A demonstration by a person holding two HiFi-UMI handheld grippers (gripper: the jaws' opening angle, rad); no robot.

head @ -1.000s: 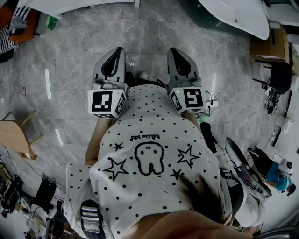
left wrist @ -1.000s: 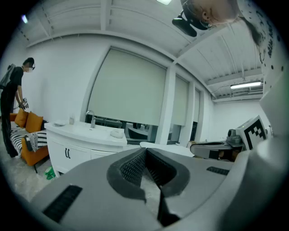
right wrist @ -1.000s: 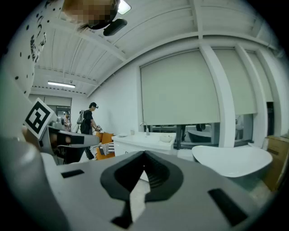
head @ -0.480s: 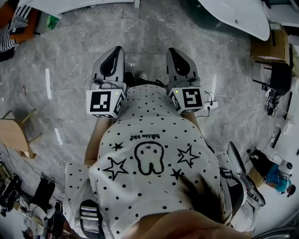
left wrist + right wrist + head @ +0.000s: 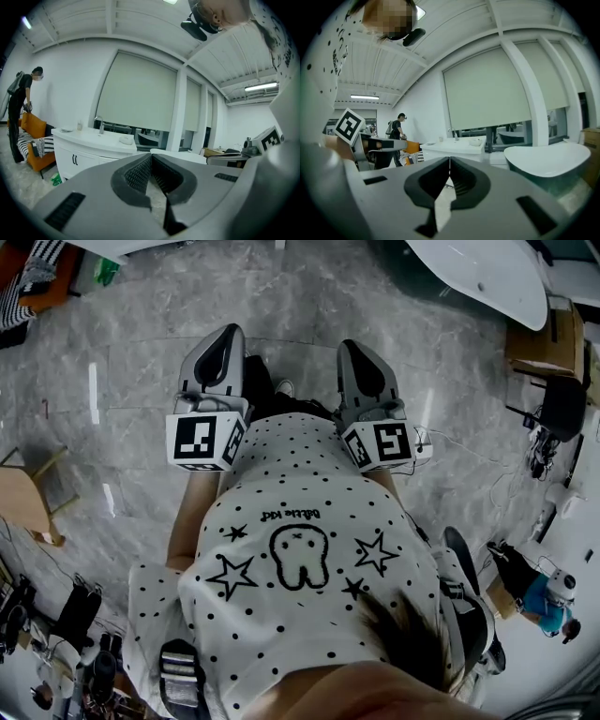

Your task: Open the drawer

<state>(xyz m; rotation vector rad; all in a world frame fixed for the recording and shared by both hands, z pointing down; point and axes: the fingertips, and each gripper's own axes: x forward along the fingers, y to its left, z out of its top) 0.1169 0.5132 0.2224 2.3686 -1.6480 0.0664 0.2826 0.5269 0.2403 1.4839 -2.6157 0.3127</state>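
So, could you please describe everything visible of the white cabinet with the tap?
The white cabinet is a curved-front vanity, glossy-looking, with a thick white top. Two dark vertical handles sit side by side on its closed front. A tap, a small bottle and a pale rounded item stand on top. It stands on the floor before the window blind, beside an orange sofa.

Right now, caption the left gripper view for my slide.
Left hand-held gripper, jaws shut and empty, before a white vanity cabinet with faucet; a person stands far left.
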